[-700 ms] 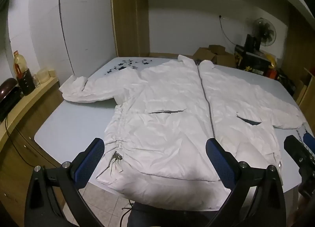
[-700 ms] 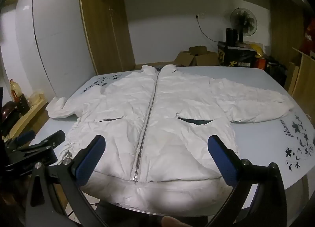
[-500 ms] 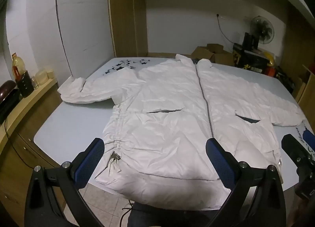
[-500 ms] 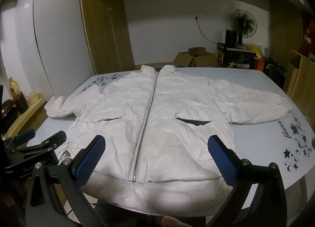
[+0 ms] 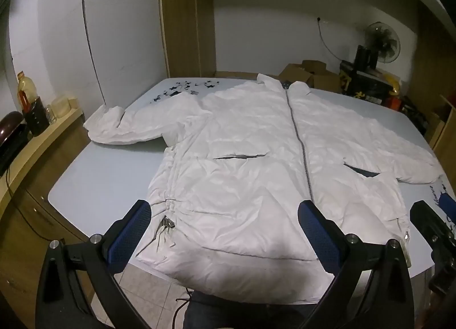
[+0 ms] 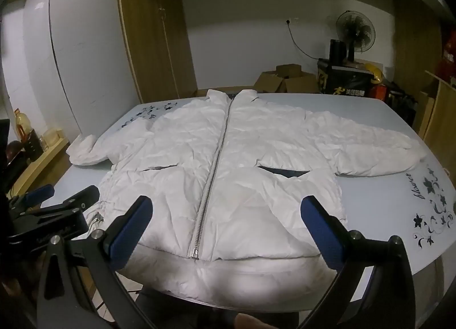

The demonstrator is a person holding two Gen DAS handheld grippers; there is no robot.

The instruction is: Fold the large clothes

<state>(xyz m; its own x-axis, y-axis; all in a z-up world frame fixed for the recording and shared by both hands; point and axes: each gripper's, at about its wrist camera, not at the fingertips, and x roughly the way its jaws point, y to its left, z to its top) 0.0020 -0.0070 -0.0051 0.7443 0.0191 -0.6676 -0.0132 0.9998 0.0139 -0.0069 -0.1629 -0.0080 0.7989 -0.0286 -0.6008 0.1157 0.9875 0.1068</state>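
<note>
A large white puffer jacket [image 5: 250,163] lies flat, zipped, front up on a pale blue table [image 5: 108,175], sleeves spread to both sides, hem hanging over the near edge. It also shows in the right wrist view [image 6: 228,169]. My left gripper [image 5: 225,223] is open and empty, above the hem's left half. My right gripper [image 6: 225,220] is open and empty, above the hem near the zipper's lower end [image 6: 194,252]. Each gripper shows at the edge of the other's view.
A wooden side counter [image 5: 42,140] with bottles stands left of the table. Cardboard boxes [image 6: 285,81], a black crate and a fan [image 6: 354,31] stand behind the far edge. A wooden cabinet [image 6: 439,118] is on the right. Tiled floor lies below the near edge.
Both views have shifted slightly; the jacket sits a bit farther left and lower in frame. Both grippers stay open and the jacket has not moved.
</note>
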